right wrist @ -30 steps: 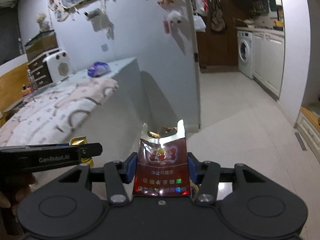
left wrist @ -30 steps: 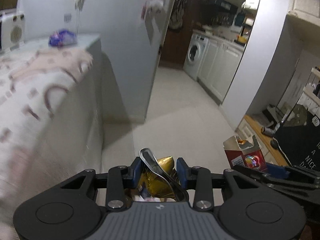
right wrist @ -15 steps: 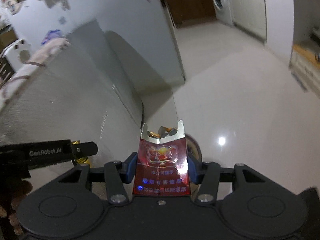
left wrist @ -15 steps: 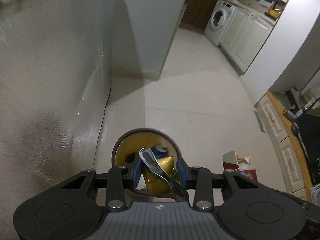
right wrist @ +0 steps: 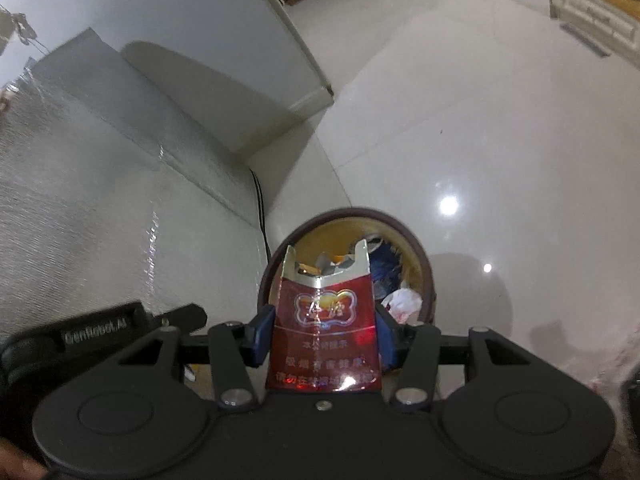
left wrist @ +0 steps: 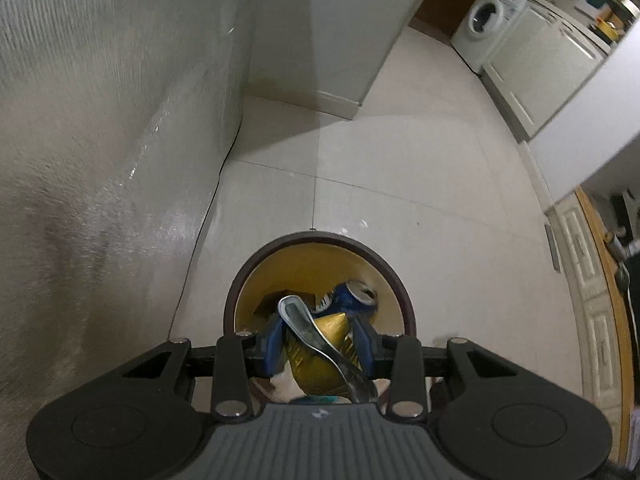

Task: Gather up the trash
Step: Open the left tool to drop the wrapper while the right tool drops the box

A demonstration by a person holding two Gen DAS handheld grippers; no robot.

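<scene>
My left gripper [left wrist: 318, 340] is shut on a crushed gold can [left wrist: 320, 354] with a bent silver strip across it, held just above a round trash bin [left wrist: 394, 280] with a dark rim and yellow inside. A blue can [left wrist: 354, 296] lies in the bin. My right gripper [right wrist: 320, 328] is shut on a torn red cigarette pack [right wrist: 324, 328], held over the same bin [right wrist: 428, 276], which holds crumpled paper [right wrist: 402, 300]. The left gripper's body [right wrist: 96, 326] shows at the left of the right wrist view.
A silvery cloth-covered table side [left wrist: 100, 180] hangs close on the left, with a thin cable [right wrist: 260, 204] running down to the floor. A white fridge [left wrist: 352, 32] stands behind. Glossy tiled floor [left wrist: 420, 168] spreads right toward white cabinets and a washing machine [left wrist: 486, 24].
Both grippers have tilted down and moved lower from table height to over the trash bin, each still holding its item. The bin now looks larger and closer.
</scene>
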